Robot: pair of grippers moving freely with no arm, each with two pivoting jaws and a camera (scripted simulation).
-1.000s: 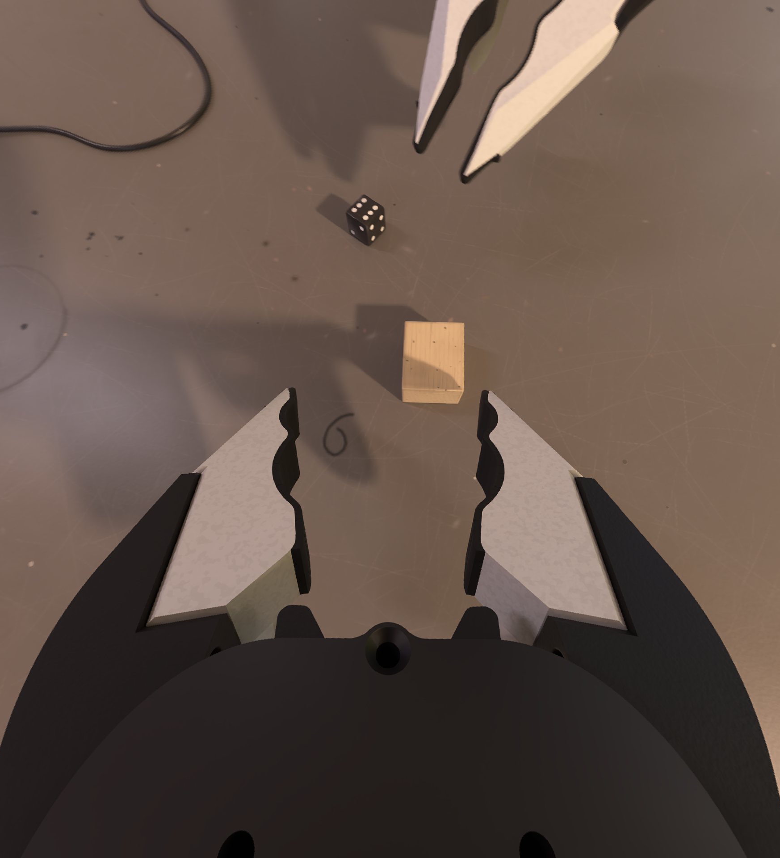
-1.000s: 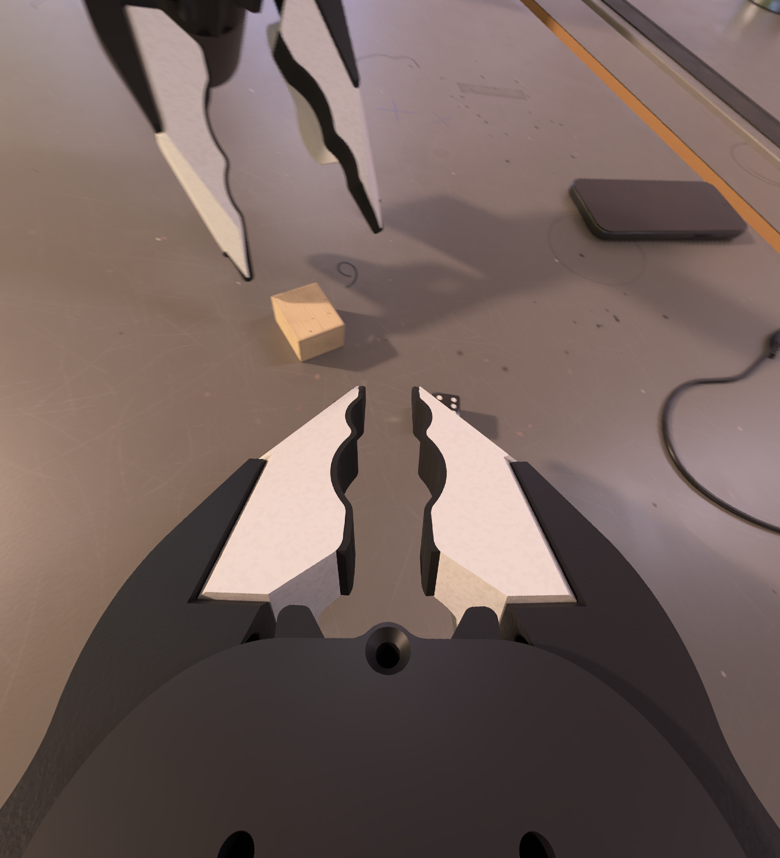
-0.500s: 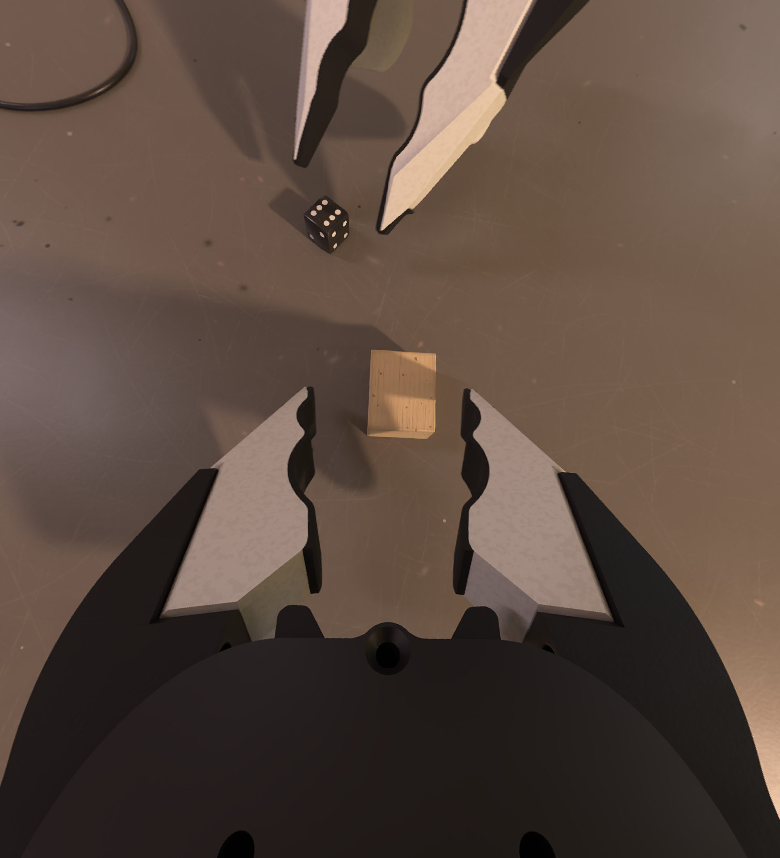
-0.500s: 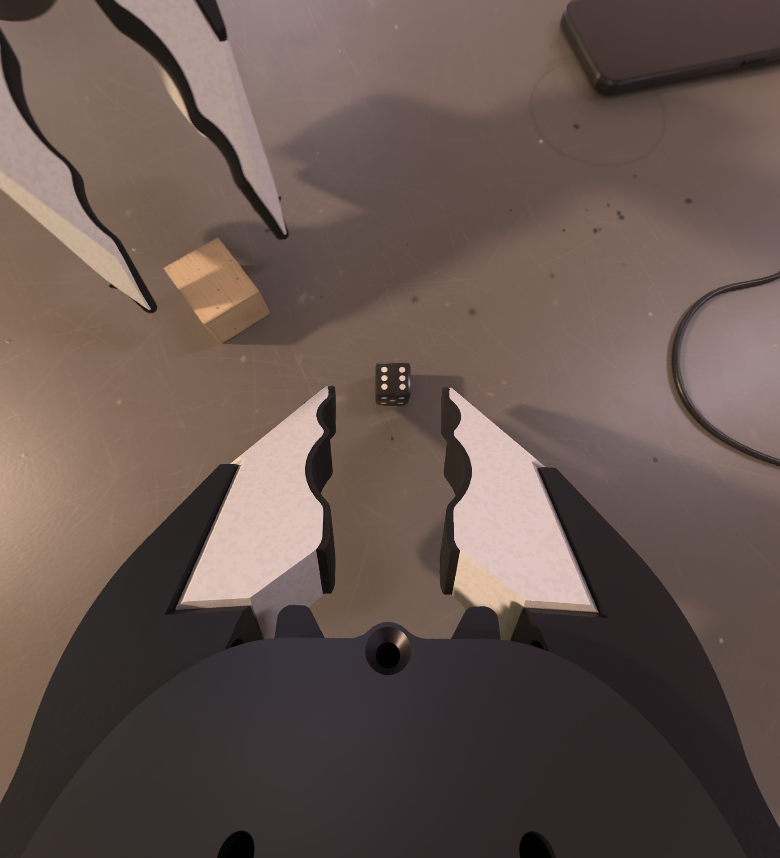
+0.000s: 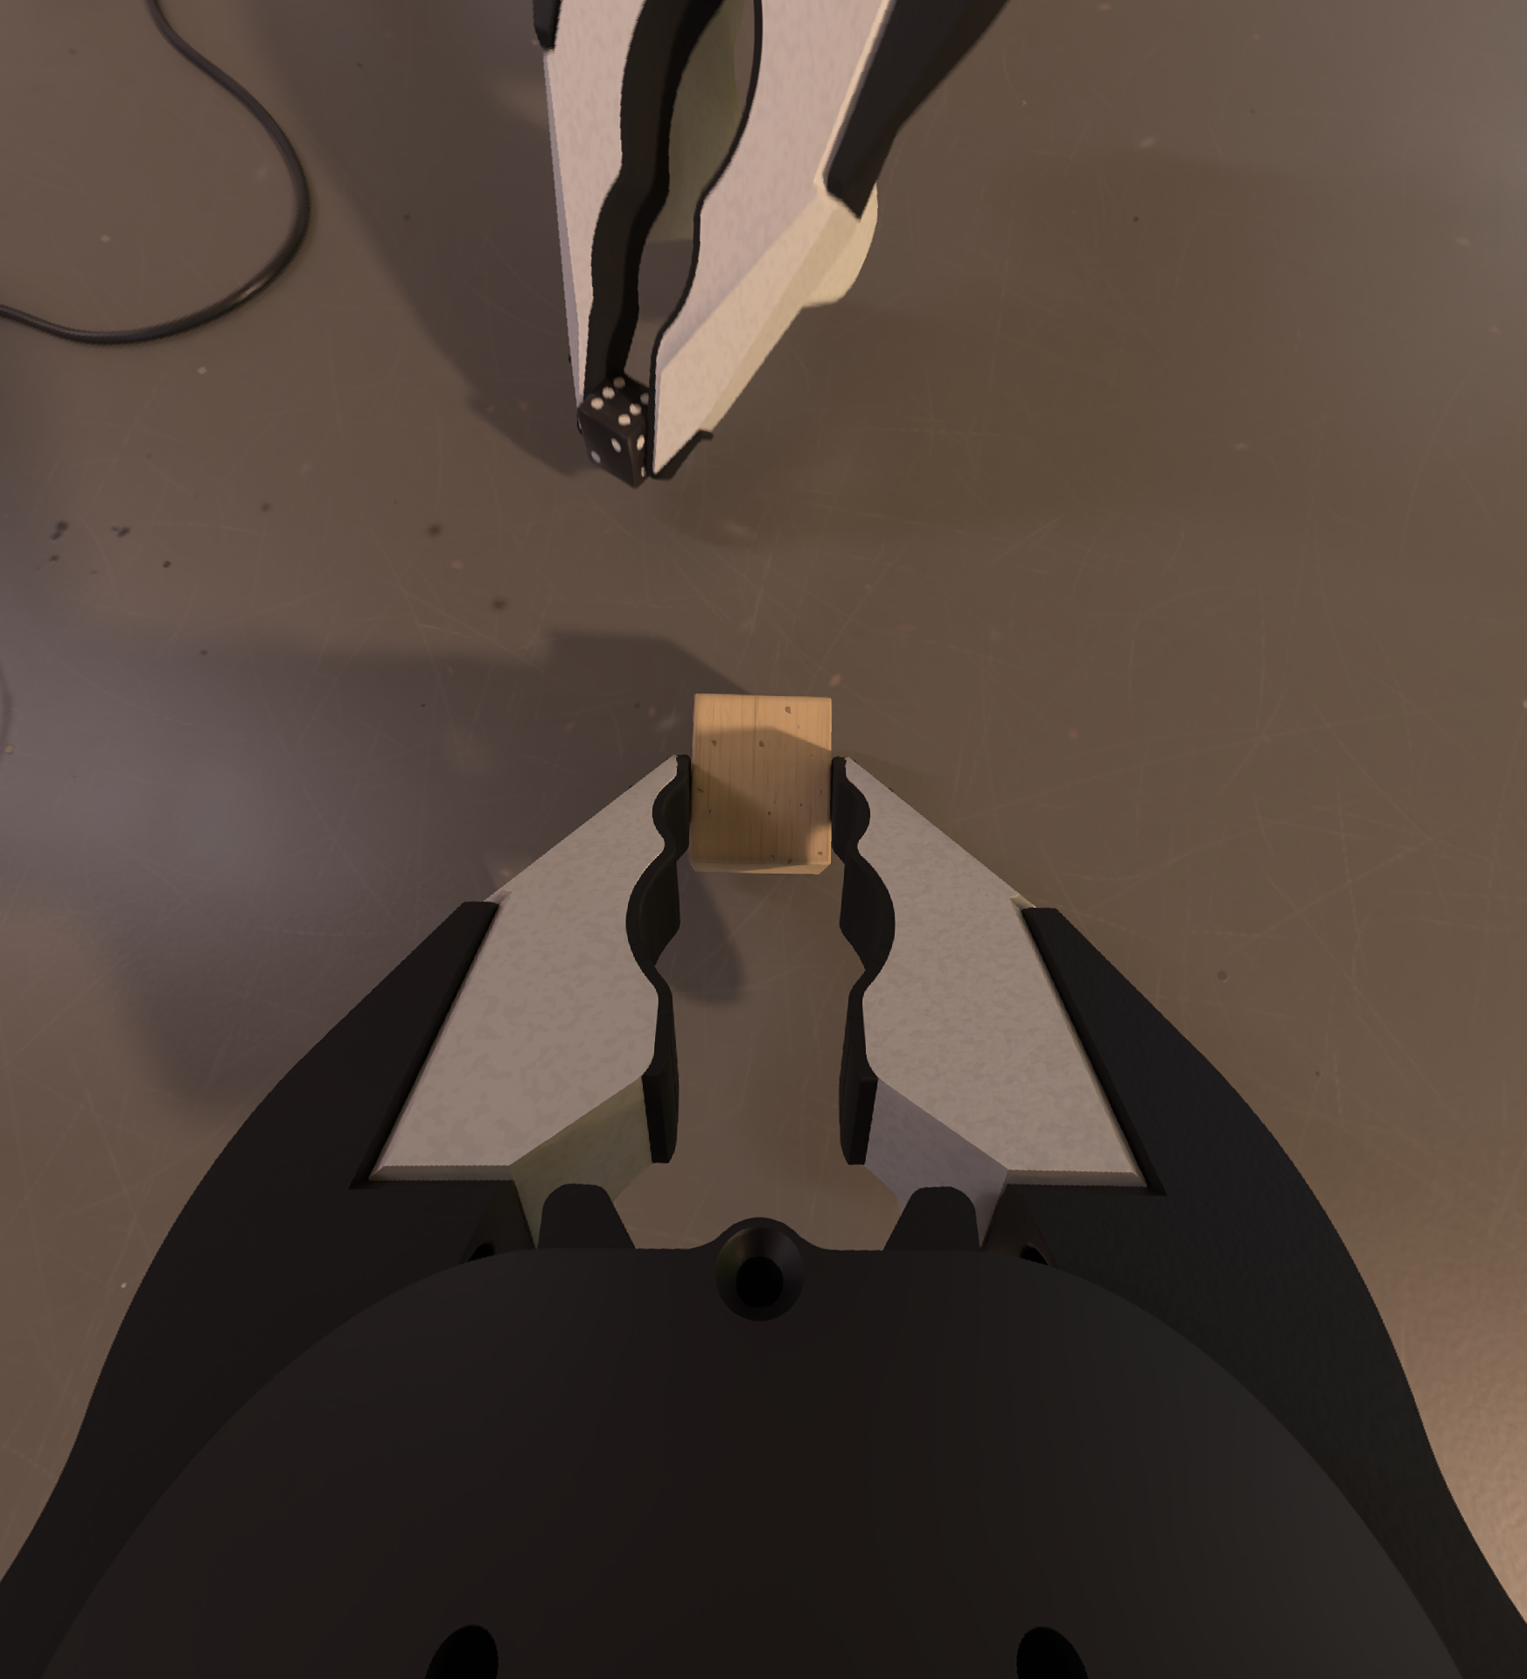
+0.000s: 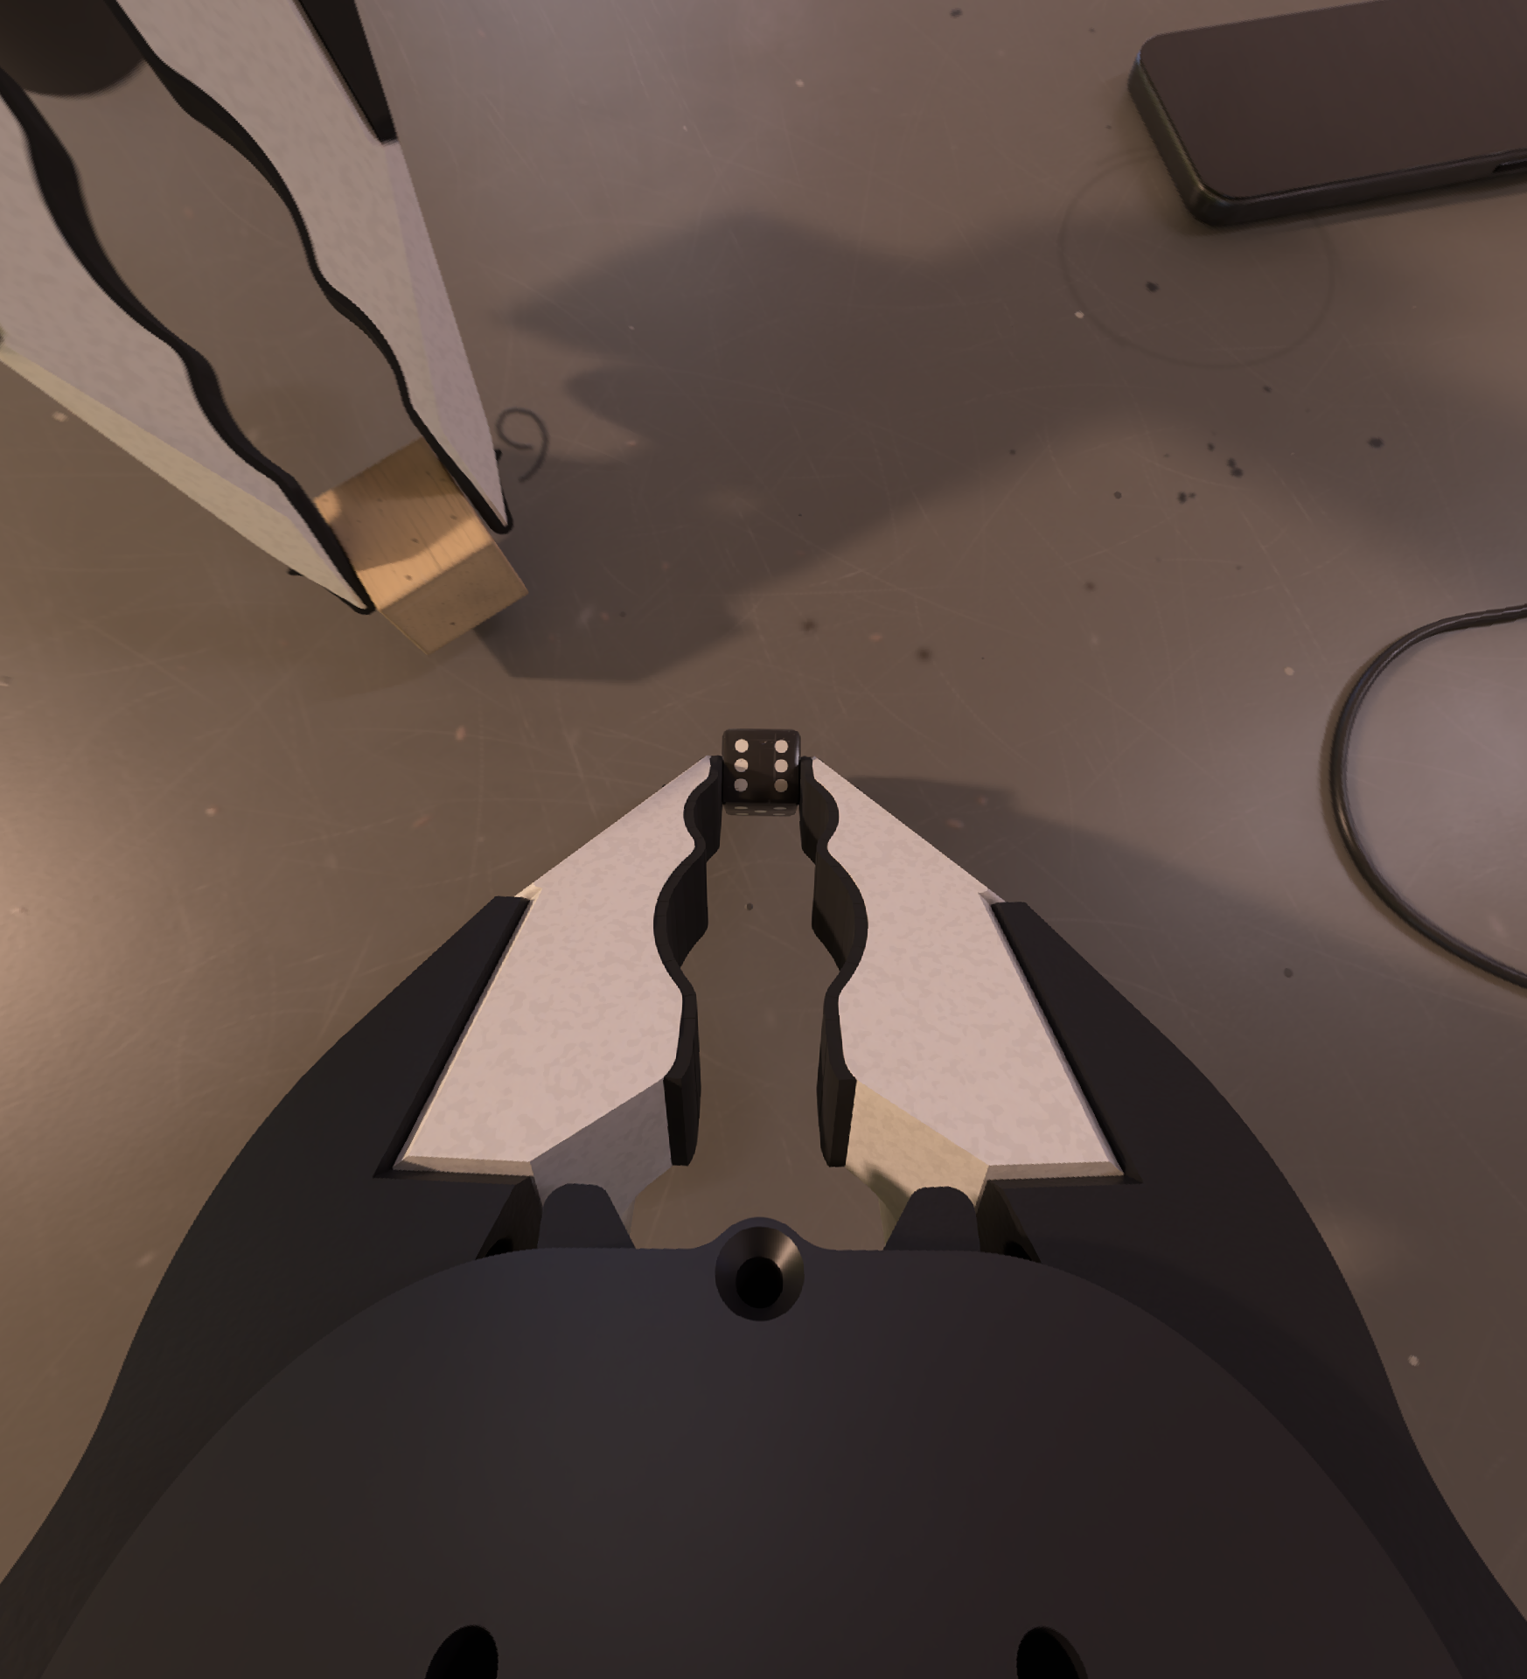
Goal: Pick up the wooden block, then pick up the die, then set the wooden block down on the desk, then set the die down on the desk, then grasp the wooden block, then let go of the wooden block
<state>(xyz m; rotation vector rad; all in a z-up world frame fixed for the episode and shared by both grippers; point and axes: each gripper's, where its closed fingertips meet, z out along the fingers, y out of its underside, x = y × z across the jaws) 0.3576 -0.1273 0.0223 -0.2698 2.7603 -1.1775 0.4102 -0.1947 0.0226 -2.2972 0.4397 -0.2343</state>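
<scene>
In the left wrist view, a black cable (image 5: 224, 163) loops across the upper left of the scuffed brown desk (image 5: 1196, 636). Right of it, the right gripper (image 5: 619, 436) reaches down from the top edge, its two pale fingers pressed against opposite sides of the black die (image 5: 614, 436), which sits at the very tips, close to or on the desk surface; whether it is lifted cannot be told. Below the middle of the view, the left gripper (image 5: 762, 772) has its fingertips against the left and right faces of the wooden block (image 5: 760, 795), so the tongs are clamped on it. The block's far part projects beyond the tips, and its shadow falls to the upper left on the desk.

In the right wrist view, the left gripper (image 6: 419, 536) comes in from the upper left, fingers tilted, holding the wooden block (image 6: 433, 568) between their ends; the block's lower corner is at or just above the desk (image 6: 196, 818). A small dark curl mark (image 6: 528, 441) lies just beside it on the desk. In the centre, the right gripper (image 6: 760, 772) is closed on the die (image 6: 760, 772), whose six-pip face points toward the camera. To the upper right a dark phone (image 6: 1369, 104) lies flat, well apart from the die, and the black cable (image 6: 1423, 818) curves along the right edge.
</scene>
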